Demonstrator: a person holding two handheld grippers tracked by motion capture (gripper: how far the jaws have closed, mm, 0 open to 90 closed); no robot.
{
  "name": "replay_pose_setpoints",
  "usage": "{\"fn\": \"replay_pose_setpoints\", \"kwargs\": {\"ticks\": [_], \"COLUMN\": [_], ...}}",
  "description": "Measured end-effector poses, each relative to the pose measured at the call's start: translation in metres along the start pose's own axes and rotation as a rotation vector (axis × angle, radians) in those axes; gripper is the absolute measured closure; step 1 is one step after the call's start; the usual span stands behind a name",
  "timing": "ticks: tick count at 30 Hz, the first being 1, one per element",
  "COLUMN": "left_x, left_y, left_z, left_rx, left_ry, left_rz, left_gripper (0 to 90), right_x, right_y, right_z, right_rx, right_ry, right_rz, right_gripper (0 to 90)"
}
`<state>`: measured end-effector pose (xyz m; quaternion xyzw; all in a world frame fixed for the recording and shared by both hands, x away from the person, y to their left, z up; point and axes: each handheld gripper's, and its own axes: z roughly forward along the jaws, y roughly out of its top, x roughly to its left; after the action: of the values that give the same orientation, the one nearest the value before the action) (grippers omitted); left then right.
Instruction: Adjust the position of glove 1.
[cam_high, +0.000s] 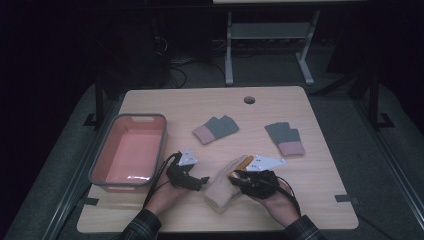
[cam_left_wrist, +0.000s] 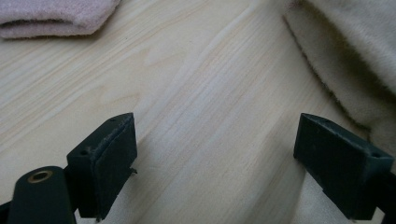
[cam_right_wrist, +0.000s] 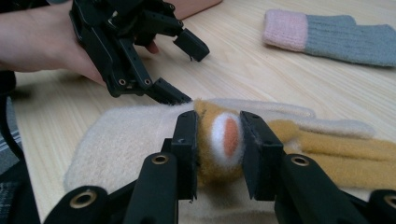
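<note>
Near the table's front edge lies a fluffy cream glove (cam_high: 220, 192) (cam_right_wrist: 126, 140) with a mustard-yellow glove (cam_high: 242, 162) (cam_right_wrist: 327, 154) on top of it. My right gripper (cam_high: 234, 176) (cam_right_wrist: 218, 135) is shut on a yellow part of that glove with a white and orange patch. My left gripper (cam_high: 205, 181) (cam_left_wrist: 217, 126) rests just left of the cream glove (cam_left_wrist: 355, 46), open, with bare tabletop between its jaws. It also appears in the right gripper view, its fingertips (cam_right_wrist: 191, 44) wide apart at the cream glove's far edge.
A pink bin with a grey rim (cam_high: 120, 186) stands at the table's left. Two grey gloves with pink cuffs lie farther back, one mid-table (cam_high: 216, 129) (cam_right_wrist: 327, 35) (cam_left_wrist: 51, 16) and one to the right (cam_high: 286, 138). A cable hole (cam_high: 249, 99) sits near the far edge.
</note>
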<state>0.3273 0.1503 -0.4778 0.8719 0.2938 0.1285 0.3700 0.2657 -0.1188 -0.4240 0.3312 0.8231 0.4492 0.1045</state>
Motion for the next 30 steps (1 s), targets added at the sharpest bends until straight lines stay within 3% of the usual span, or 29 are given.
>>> {"fn": "replay_pose_setpoints", "kwargs": {"ticks": [15,22,30], "left_x": [0.0,0.0,0.0], "left_y": [0.0,0.0,0.0], "left_z": [0.0,0.0,0.0], "left_rx": [0.004,0.004,0.0], "left_ry": [0.0,0.0,0.0], "left_rz": [0.004,0.005,-0.001], "left_gripper": [12.6,12.6,12.6], "right_x": [0.002,-0.002,-0.014], "right_y": [-0.01,-0.015,-0.01], "right_z": [0.013,0.014,0.0], "right_rx": [0.086,0.134,0.058], "right_ry": [-0.006,0.003,0.016], "right_rz": [-0.016,0.003,0.023], "right_gripper": [66.9,64.7,40.0]}}
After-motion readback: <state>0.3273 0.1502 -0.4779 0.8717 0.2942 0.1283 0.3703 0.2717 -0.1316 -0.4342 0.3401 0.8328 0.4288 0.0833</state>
